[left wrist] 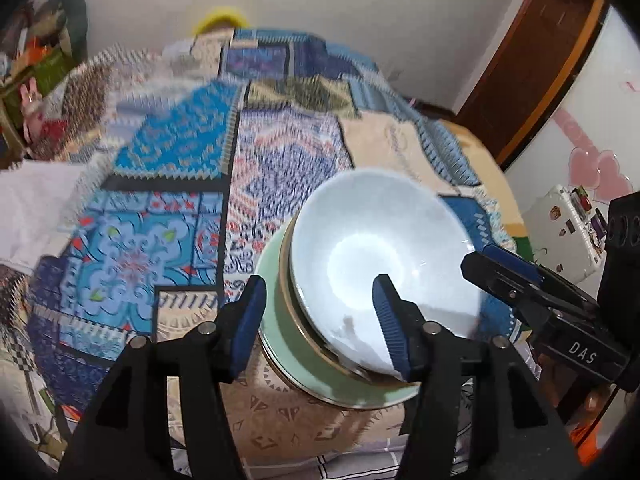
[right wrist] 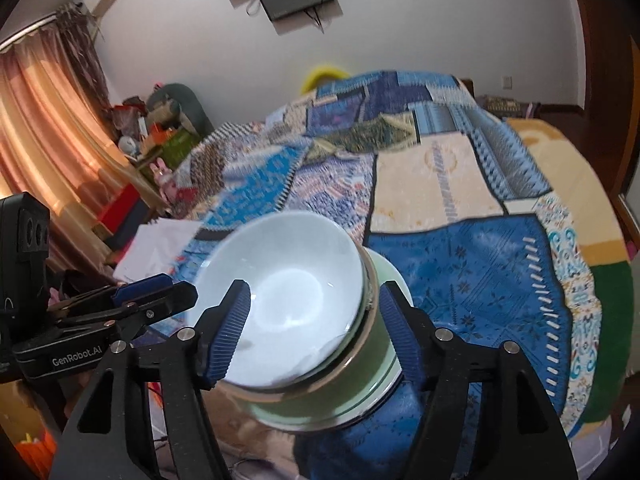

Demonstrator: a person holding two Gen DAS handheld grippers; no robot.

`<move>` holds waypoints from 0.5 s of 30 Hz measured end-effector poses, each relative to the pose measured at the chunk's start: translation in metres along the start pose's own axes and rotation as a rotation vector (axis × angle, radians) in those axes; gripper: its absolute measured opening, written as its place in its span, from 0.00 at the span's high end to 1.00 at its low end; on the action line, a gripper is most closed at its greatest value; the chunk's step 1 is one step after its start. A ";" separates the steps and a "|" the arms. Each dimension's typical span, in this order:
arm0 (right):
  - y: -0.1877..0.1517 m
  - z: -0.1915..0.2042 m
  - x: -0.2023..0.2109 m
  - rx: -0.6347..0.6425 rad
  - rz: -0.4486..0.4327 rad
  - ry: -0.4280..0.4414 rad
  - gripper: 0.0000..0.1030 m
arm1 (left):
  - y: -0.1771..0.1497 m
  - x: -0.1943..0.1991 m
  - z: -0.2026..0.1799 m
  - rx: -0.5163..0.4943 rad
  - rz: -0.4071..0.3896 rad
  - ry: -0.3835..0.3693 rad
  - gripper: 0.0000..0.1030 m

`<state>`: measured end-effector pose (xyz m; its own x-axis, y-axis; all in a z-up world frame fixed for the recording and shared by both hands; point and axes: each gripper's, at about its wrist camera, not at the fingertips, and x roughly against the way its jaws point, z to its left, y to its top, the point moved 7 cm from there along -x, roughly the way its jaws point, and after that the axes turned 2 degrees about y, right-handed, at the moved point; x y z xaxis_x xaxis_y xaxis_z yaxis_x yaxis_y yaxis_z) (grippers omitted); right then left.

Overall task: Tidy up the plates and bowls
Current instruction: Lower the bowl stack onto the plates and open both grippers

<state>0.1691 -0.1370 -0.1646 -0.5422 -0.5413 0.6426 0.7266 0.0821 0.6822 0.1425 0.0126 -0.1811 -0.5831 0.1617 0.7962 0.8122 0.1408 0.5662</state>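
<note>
The stack of bowls (left wrist: 360, 280) is sitting on the patchwork bed cover (left wrist: 168, 208). Both tongs are standing open, gripping nothing: the left tongs (left wrist: 320, 316) are straddling the stack's left rim, the right tongs (right wrist: 316, 332) its right rim, equally near.

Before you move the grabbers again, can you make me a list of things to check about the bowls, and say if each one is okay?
1. White bowl sits inside the green bowl: ok.
2. Green bowl rests on the green plate: ok.
3. The stack stands on the patchwork blanket, not hanging over an edge: ok.
4. Left gripper has let go, its pads off the rims: ok, jaws stand open.
5. Right gripper has let go: ok, jaws stand open around the stack.
6. White bowl sits level in the stack: cannot tell, the pictures are blurred.
</note>
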 end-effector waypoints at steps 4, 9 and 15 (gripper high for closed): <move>0.009 0.014 0.027 0.039 -0.077 0.004 0.33 | 0.007 0.035 -0.012 -0.035 -0.094 0.000 0.41; 0.022 0.035 0.071 0.100 -0.213 0.006 0.26 | 0.016 0.087 -0.021 -0.060 -0.258 0.011 0.36; 0.027 0.057 0.115 0.171 -0.346 -0.001 0.16 | 0.019 0.146 -0.029 -0.078 -0.447 0.019 0.23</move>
<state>0.1023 -0.1496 -0.0524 -0.7434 -0.5609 0.3642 0.4196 0.0329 0.9071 0.0731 0.0101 -0.0481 -0.8770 0.0837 0.4732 0.4802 0.1181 0.8692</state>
